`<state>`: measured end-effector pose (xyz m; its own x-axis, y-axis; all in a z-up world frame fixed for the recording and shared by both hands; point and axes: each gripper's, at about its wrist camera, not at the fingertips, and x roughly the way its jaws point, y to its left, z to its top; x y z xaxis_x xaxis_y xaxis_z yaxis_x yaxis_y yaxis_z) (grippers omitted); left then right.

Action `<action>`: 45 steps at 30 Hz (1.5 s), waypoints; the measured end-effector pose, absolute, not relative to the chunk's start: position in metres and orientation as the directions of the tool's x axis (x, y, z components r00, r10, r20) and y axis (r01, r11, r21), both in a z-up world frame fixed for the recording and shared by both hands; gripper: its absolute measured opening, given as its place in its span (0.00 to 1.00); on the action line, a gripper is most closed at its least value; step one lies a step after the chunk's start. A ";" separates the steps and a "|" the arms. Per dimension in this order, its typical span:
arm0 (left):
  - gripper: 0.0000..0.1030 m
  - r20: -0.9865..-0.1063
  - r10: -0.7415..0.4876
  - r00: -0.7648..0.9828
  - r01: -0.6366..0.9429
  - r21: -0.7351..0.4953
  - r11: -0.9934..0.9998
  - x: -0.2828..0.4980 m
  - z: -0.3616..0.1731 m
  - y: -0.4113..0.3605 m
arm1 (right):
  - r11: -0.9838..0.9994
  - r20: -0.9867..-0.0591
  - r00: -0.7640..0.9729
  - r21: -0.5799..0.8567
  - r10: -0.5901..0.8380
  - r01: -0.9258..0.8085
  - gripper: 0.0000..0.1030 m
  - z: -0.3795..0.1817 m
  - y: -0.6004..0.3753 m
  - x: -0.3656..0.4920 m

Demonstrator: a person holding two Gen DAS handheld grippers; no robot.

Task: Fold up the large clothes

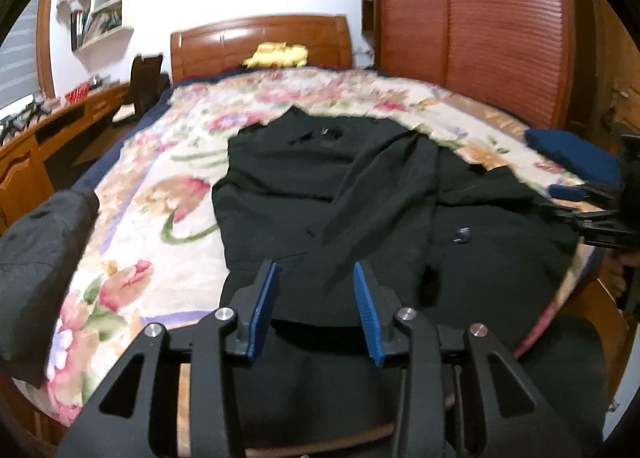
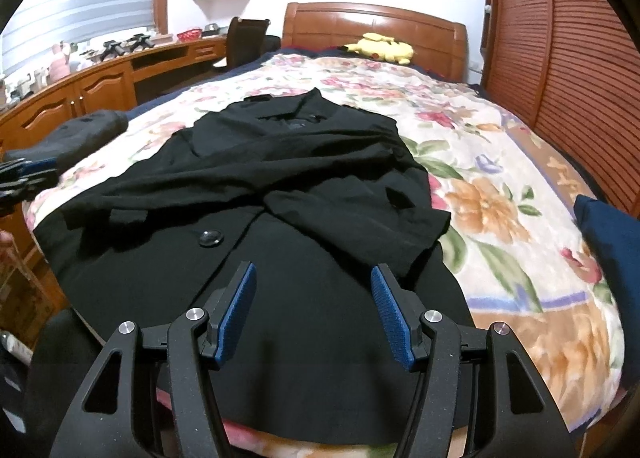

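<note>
A large black coat (image 2: 248, 194) lies spread on the flowered bedspread (image 2: 500, 194) of the bed, collar toward the wooden headboard (image 2: 376, 24) and hem reaching the near edge, where the cloth hangs over the foot of the bed. Both sleeves are folded in across the chest and cross one another, one cuff ending near the middle front, the other lying toward the right side. A dark round button (image 2: 208, 238) shows on the front panel below the crossed sleeves. The cloth is matte and lightly creased, with soft ridges along the folded sleeves. The left tool (image 1: 316, 270) hovers over the hem with its blue pads moderately apart and nothing between them. The right tool (image 2: 312, 274) hangs over the lower front with its pads wider apart, also empty. A yellow plush toy (image 2: 380, 46) rests by the headboard.
</note>
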<state>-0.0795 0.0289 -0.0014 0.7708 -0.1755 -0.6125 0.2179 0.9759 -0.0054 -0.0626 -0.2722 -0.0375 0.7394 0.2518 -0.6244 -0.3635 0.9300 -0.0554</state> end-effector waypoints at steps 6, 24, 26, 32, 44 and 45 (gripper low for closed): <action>0.37 -0.675 -0.154 0.721 0.206 -0.003 0.978 -0.058 -0.030 0.029 | 0.922 -0.617 0.746 -0.084 0.250 -0.378 0.60 -0.038 -0.262 -0.065; 0.41 -0.696 -0.099 0.712 0.156 0.018 0.988 -0.083 -0.057 0.055 | 0.954 -0.618 0.762 -0.061 0.194 -0.293 0.76 -0.042 -0.295 -0.062; 0.41 -0.689 -0.090 0.719 0.154 0.031 0.988 -0.091 -0.058 0.061 | 0.960 -0.617 0.773 -0.096 0.150 -0.263 0.76 -0.044 -0.302 -0.065; 0.41 -0.679 -0.089 0.729 0.141 0.022 0.990 -0.113 -0.056 0.072 | 0.968 -0.648 0.756 -0.120 0.092 -0.220 0.76 -0.053 -0.333 -0.067; 0.43 -0.691 -0.087 0.717 0.125 0.005 0.992 -0.117 -0.064 0.078 | 0.975 -0.711 0.698 -0.088 0.083 -0.206 0.76 -0.079 -0.360 -0.062; 0.43 -0.692 -0.087 0.717 0.125 0.005 0.992 -0.117 -0.064 0.078 | 0.974 -0.715 0.694 -0.088 0.086 -0.211 0.76 -0.081 -0.359 -0.061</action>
